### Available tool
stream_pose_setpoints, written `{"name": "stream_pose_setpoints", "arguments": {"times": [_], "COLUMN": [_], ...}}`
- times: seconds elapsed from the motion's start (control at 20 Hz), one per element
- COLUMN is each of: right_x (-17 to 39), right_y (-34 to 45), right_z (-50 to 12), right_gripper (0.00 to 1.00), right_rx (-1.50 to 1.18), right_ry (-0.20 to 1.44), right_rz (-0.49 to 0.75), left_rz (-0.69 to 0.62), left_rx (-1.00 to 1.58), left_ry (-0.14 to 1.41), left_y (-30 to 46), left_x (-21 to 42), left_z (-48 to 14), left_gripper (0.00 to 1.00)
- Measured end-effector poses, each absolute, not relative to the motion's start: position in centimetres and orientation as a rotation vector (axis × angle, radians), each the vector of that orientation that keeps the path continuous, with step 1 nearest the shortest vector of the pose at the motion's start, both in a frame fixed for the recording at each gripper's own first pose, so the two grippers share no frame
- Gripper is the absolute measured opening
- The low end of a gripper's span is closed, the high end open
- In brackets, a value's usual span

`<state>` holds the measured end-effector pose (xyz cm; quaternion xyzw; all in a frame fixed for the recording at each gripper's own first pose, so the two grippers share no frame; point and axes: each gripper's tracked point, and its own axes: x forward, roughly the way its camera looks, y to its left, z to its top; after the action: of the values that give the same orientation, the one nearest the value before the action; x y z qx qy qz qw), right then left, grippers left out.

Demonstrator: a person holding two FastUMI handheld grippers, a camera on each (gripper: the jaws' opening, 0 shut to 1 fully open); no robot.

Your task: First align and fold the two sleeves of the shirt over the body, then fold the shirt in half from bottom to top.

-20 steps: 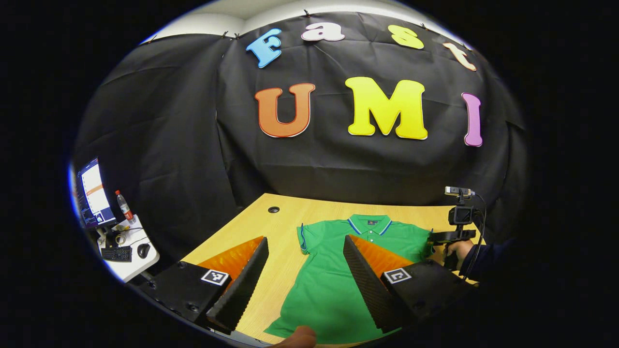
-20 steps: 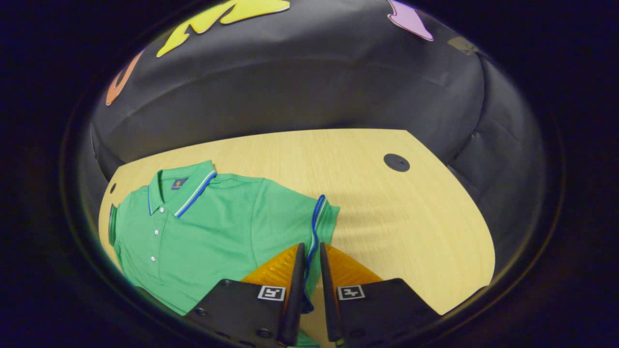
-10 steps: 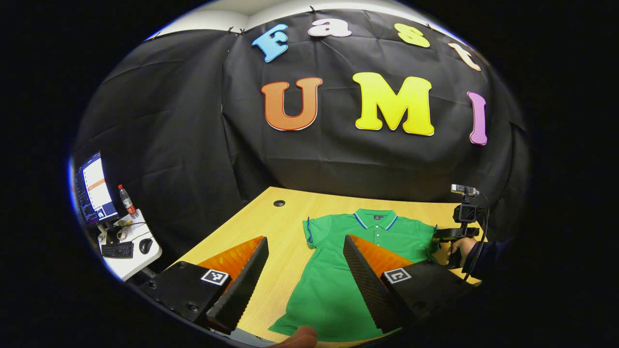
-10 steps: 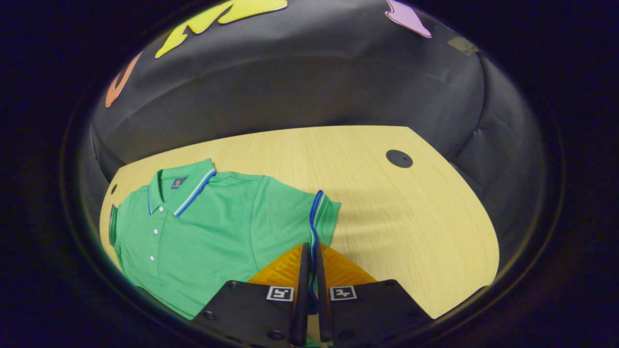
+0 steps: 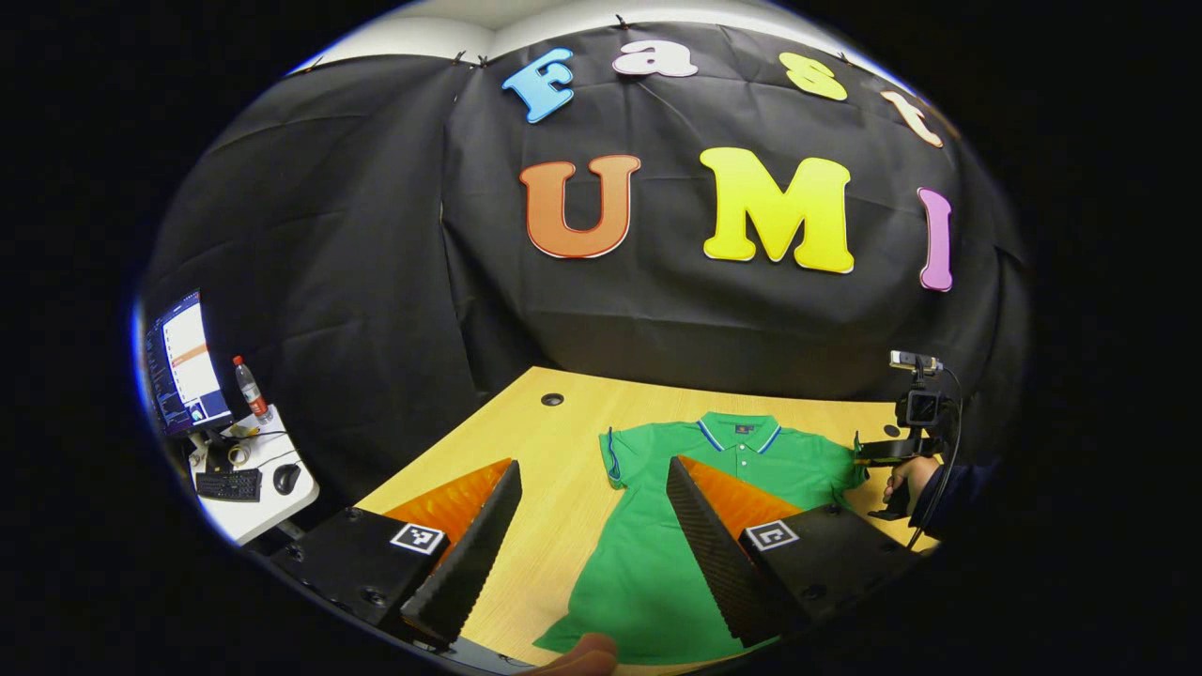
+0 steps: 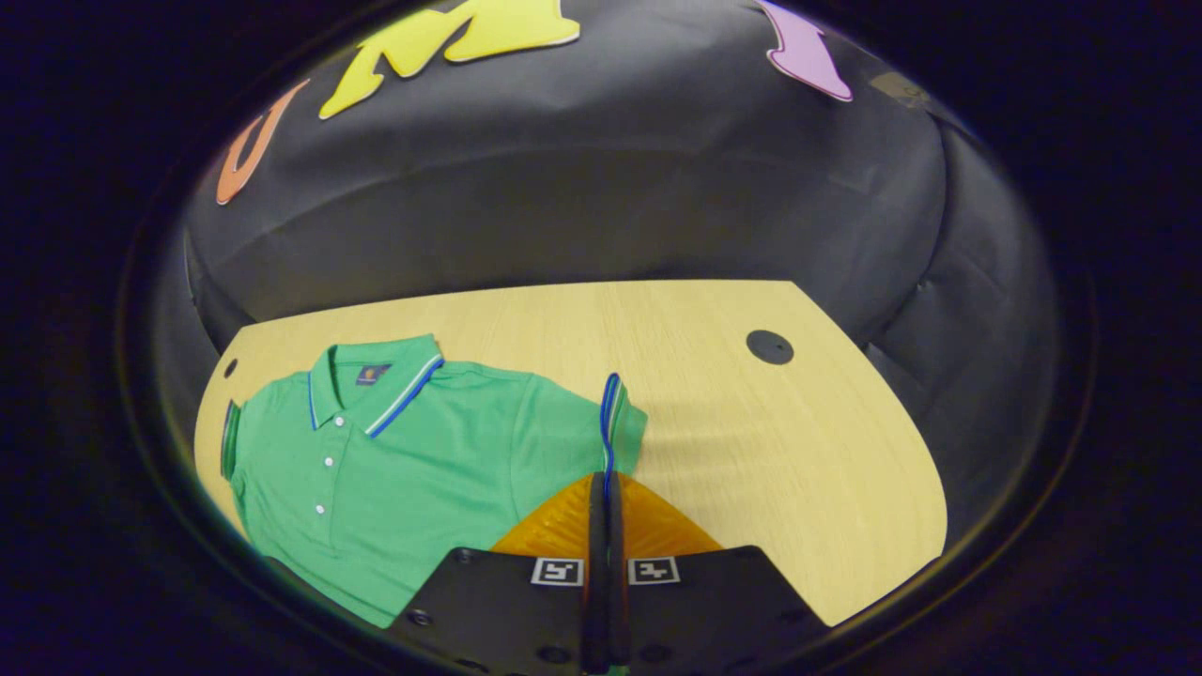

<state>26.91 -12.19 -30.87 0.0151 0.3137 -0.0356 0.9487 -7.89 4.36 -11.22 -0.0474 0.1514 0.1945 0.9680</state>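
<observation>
Green polo shirt (image 5: 676, 526): laid flat and face up on your wooden table (image 5: 526, 451), collar toward the black cloth wall, buttons showing. Right gripper (image 6: 606, 488): your fingers are clenched together on the blue-trimmed cuff of the sleeve (image 6: 615, 427), whose edge stands up off the table. Left gripper (image 5: 592, 507): your fingers are spread wide and grasp nothing, held above the shirt's lower body. Side desk (image 5: 254, 479): off beyond the table, carrying a monitor (image 5: 183, 371), bottle (image 5: 249, 390), keyboard (image 5: 225, 484) and mouse (image 5: 285, 478).
</observation>
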Motion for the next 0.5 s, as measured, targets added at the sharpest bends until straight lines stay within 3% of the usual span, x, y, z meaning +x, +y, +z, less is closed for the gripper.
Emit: {"name": "stream_pose_setpoints", "arguments": {"times": [0.5], "right_x": [26.6], "right_y": [-3.2], "right_z": [-28.4], "right_gripper": [0.02], "right_rx": [-0.232], "right_ry": [0.565], "right_rz": [0.162], "left_rz": [0.410], "left_rx": [-0.107], "left_ry": [0.290], "left_y": [6.6], "left_x": [-9.2], "left_z": [-11.6], "left_gripper": [1.00]}}
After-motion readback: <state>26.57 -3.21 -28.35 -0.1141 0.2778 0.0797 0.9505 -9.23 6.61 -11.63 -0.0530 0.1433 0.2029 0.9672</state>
